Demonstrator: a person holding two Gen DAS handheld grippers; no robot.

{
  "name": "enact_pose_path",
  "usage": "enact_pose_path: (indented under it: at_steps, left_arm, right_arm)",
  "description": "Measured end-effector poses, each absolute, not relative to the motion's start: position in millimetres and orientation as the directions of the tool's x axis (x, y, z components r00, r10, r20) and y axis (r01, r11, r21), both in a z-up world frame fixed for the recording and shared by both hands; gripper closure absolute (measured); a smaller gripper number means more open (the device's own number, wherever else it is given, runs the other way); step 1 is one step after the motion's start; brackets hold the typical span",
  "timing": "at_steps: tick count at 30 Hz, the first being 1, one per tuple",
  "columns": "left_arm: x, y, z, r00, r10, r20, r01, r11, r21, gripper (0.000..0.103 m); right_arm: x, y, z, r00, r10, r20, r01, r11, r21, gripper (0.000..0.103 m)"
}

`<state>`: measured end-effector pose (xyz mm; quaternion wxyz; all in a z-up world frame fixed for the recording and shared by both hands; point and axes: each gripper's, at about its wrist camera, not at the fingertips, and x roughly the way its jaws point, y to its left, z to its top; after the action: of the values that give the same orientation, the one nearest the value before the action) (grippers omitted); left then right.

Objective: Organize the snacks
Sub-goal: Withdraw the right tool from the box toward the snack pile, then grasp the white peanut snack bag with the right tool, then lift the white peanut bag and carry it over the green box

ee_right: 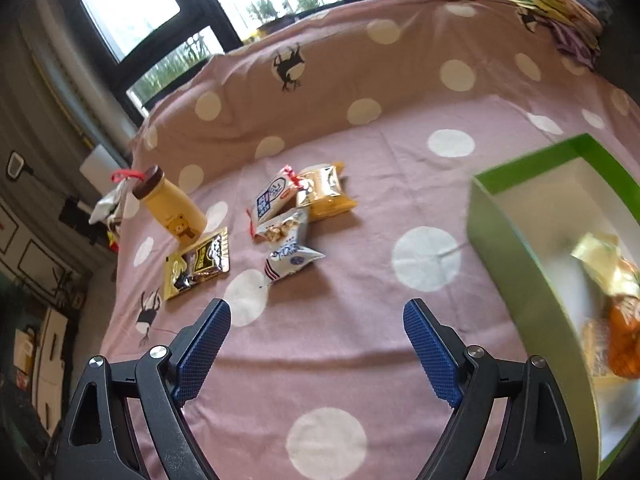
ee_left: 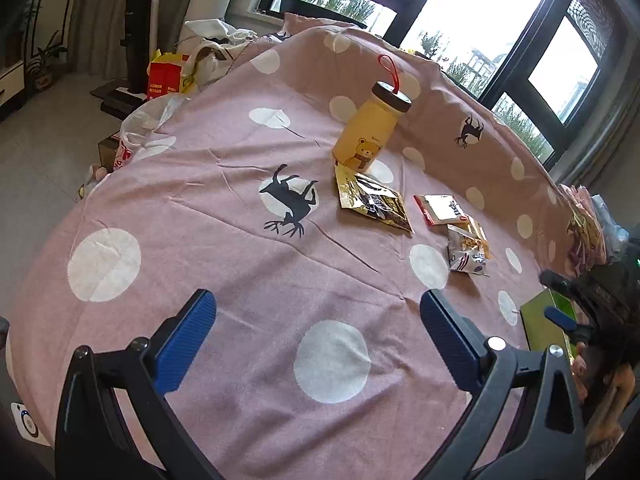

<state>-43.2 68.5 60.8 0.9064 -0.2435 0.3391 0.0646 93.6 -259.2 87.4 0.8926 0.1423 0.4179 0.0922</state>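
Note:
Several snack packets lie on the pink dotted cloth: a gold-and-black packet, a white-and-blue packet, a white-and-red packet and a yellow packet. A green box at the right holds an orange and a gold snack. My right gripper is open and empty, hovering above the cloth between the packets and the box. My left gripper is open and empty, well short of the packets.
A yellow bear bottle with a red loop stands behind the gold packet. Folded cloths lie at the far right corner. Bags and boxes sit on the floor to the left. Windows lie behind the table.

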Motion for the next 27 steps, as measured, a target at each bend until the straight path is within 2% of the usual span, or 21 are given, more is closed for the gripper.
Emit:
enact_pose_path:
  at_steps: [5,7,10,12,15,20,27]
  left_arm:
    - [-39.6,66.2,56.2,0.728,-0.039,-0.684,-0.276,0.897,-0.344,0.001]
    - [-38.5,66.5,54.9,0.720,-0.023,-0.694,-0.282,0.904,-0.323,0.001]
    - [-38.1,67.7,54.7,0.714,-0.009,-0.701,-0.290,0.906,-0.307,0.001]
    - [-39.4,67.8,56.9,0.722,-0.011,-0.692,-0.283,0.908,-0.310,0.001]
    - [-40.0,65.0,58.4,0.725,-0.010,-0.689,-0.274,0.913,-0.302,0.001]
    - [-40.0,55.8,57.5,0.718,-0.012,-0.696,-0.262,0.921,-0.287,0.001]
    - [-35.4,34.4,48.1,0.696,-0.007,-0.718,-0.245,0.938,-0.245,0.001]
  right_arm:
    - [166.9,-198.3,54.5,0.544,0.211,-0.812,-0.063,0.975,0.211,0.015]
    - [184.3,-187.0,40.5,0.521,0.166,-0.837,-0.052,0.985,0.163,0.019]
    - [198.4,-179.6,27.1,0.528,0.087,-0.845,-0.035,0.996,0.080,0.036]
    - [201.9,-179.0,21.2,0.538,0.069,-0.840,-0.041,0.998,0.055,0.056]
    - [195.5,-185.2,21.2,0.545,0.104,-0.832,-0.047,0.995,0.093,0.064]
    - [159.6,-195.7,43.1,0.540,0.181,-0.822,-0.084,0.983,0.162,0.066]
    - [53.4,-212.3,67.6,0.531,0.235,-0.814,-0.178,0.970,0.164,0.066]
